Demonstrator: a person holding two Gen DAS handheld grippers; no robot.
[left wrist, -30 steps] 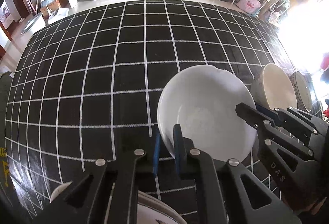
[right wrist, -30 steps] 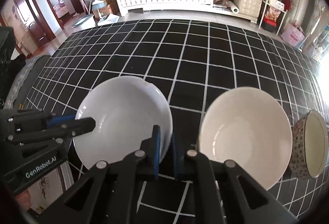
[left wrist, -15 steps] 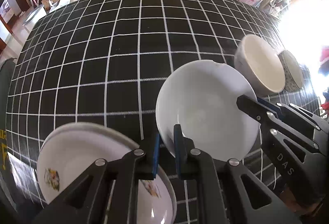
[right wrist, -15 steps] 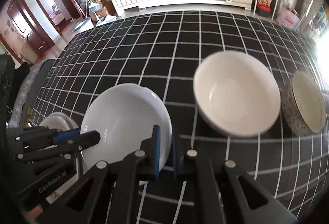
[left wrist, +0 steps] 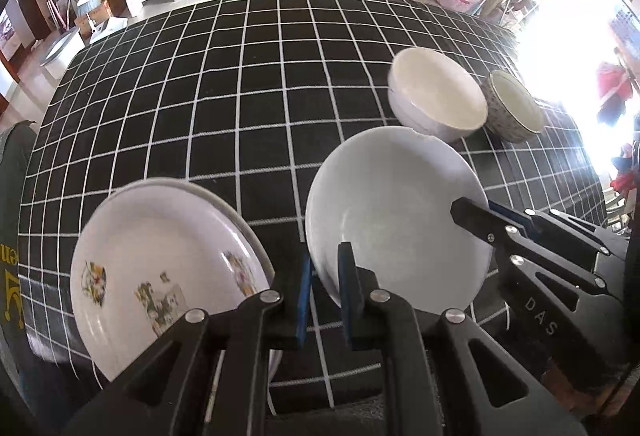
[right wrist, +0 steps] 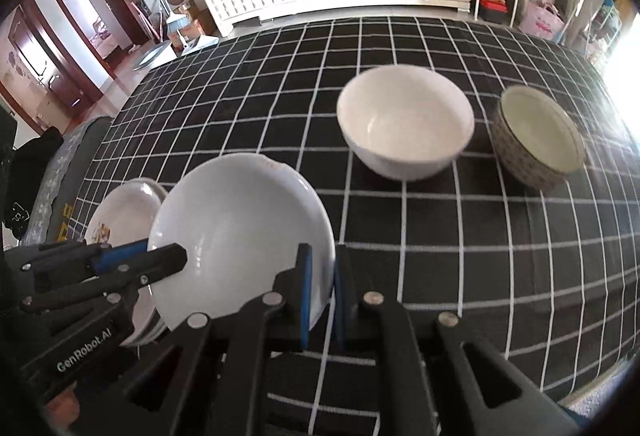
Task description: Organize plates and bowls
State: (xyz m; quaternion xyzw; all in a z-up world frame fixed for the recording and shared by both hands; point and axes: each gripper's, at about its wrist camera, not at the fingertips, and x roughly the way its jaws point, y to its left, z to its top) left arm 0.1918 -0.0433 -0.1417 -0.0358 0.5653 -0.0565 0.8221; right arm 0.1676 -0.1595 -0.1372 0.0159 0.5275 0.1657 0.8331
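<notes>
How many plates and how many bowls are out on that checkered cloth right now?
Plates: 2, the plain white plate held by both grippers and the flowered plate, which may have more stacked beneath it.
Bowls: 2, the white bowl and the patterned bowl.
Total: 4

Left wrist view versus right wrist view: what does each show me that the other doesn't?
Only the left wrist view shows the full face of the flowered plate, lying on another plate, plus the right gripper pinching the white dish's far rim.

Only the right wrist view shows the doorway at left and the left gripper on the opposite rim; the flowered plate is mostly hidden there.

Both show the white dish held by both grippers, the white bowl, the patterned bowl and the checked tablecloth.
</notes>
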